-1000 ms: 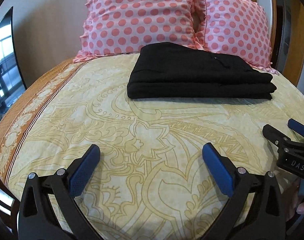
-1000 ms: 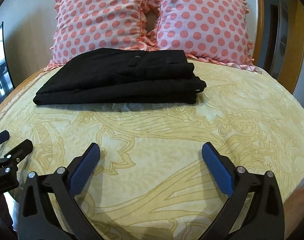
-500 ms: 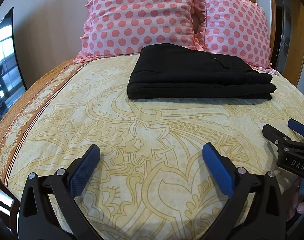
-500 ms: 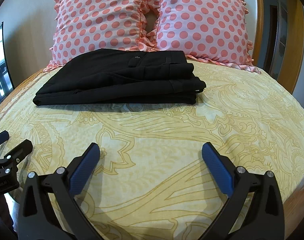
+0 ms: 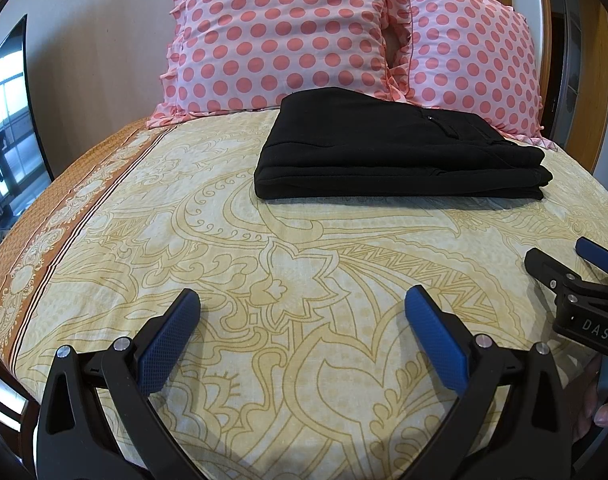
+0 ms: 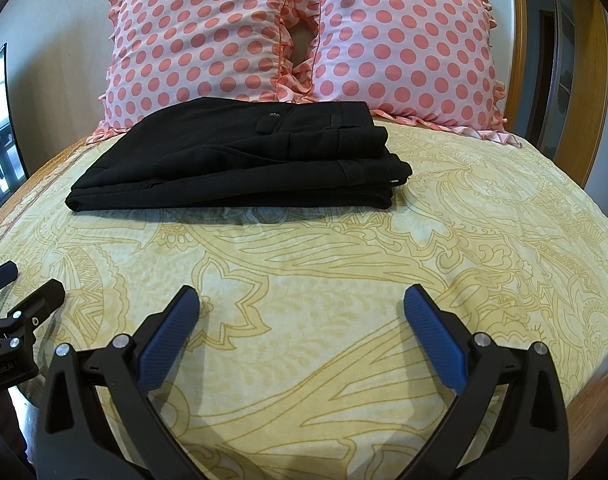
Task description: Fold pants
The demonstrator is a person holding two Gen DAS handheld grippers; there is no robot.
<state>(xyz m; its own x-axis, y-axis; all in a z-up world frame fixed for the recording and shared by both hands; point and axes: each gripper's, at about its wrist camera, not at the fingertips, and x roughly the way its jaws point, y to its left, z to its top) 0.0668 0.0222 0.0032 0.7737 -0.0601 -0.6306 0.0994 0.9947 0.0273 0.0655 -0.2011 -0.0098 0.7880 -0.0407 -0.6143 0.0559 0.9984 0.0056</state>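
Note:
Black pants (image 5: 396, 152) lie folded in a flat stack on the yellow patterned bedspread (image 5: 295, 264), just in front of the pillows; they also show in the right wrist view (image 6: 239, 160). My left gripper (image 5: 301, 304) is open and empty, low over the bedspread, well short of the pants. My right gripper (image 6: 301, 304) is open and empty too, equally far back. Each gripper shows at the edge of the other's view: the right one (image 5: 564, 264) and the left one (image 6: 19, 288).
Two pink polka-dot pillows (image 5: 279, 36) (image 6: 404, 48) lean against the wall behind the pants. A wooden bed frame (image 6: 584, 80) stands at the right. A dark screen (image 5: 7, 112) is at the far left. The bed's orange border (image 5: 31, 260) runs along the left edge.
Both grippers stay open and almost still. The views have shifted only slightly; the pants have not moved.

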